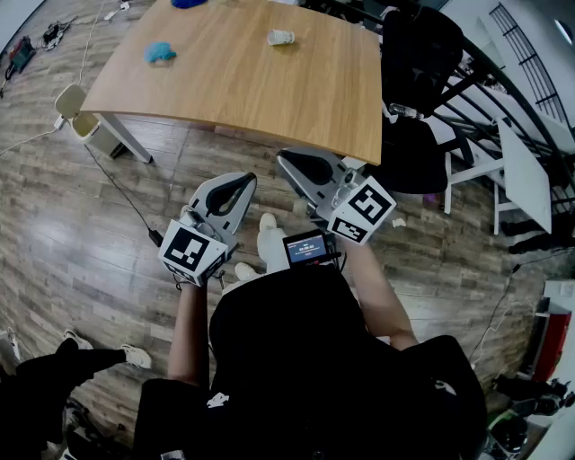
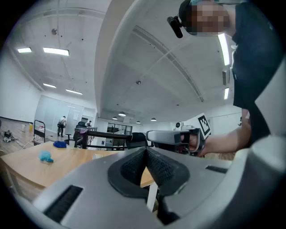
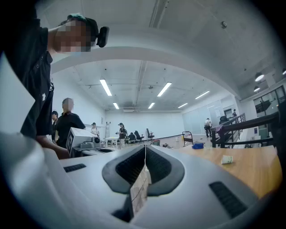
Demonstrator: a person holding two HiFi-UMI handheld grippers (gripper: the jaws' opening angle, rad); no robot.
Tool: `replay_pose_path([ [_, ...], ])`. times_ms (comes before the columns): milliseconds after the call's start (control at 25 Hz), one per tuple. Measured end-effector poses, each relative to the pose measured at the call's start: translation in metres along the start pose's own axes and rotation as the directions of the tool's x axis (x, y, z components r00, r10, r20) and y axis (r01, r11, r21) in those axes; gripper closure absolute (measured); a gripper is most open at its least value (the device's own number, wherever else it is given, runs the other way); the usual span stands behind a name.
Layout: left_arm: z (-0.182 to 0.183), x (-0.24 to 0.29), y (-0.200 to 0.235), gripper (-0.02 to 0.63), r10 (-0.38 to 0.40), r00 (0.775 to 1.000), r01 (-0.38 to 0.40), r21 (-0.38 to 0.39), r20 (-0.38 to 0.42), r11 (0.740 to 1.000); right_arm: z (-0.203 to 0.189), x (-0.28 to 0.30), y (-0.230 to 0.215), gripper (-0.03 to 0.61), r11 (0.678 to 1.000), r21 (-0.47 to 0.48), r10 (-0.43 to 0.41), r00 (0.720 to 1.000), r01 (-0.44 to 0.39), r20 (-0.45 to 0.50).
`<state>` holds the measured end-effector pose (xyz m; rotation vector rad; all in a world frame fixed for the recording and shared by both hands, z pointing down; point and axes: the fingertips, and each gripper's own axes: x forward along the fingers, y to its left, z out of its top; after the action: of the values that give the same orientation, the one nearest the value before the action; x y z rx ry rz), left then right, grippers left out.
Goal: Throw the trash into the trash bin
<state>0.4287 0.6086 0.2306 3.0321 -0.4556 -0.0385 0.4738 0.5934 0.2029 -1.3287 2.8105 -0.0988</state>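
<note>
Left gripper (image 1: pixel 243 184): held level above the wood floor (image 1: pixel 72 234), short of the table's near edge; its jaws were pressed together with nothing between them.
Right gripper (image 1: pixel 287 162): just beside the left one and nearer the table edge; its jaws were also closed, on nothing.
Table (image 1: pixel 269 90): light wood, ahead of both grippers.
Trash: a crumpled white scrap (image 1: pixel 280 37) lay near the table's far edge, and a crumpled light-blue piece (image 1: pixel 161 52) lay toward its left side.
Dark-blue thing (image 1: pixel 189 3): at the far edge, cut off by the frame.
Trash bin (image 1: pixel 72 108): pale and open-topped, on the floor by the table's left leg, well apart from both grippers.
Chair (image 1: pixel 418 54): black, at the table's right end.
</note>
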Motion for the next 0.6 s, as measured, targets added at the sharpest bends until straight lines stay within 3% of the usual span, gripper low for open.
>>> replay_pose_path([
  [280,-0.014,0.018,0.047,0.611,0.01,0.999,-0.01,0.0,-0.036,1.0,-0.011,0.043,-0.049,0.58,1.0,0.016,-0.016,1.0,0.016,-0.017],
  [600,-0.016,0.073,0.174,0.611,0.063,0.993,-0.065,-0.014,-0.095,0.998,-0.019,0.139,-0.163,0.58,0.998,0.052,-0.018,1.0,0.018,-0.004],
])
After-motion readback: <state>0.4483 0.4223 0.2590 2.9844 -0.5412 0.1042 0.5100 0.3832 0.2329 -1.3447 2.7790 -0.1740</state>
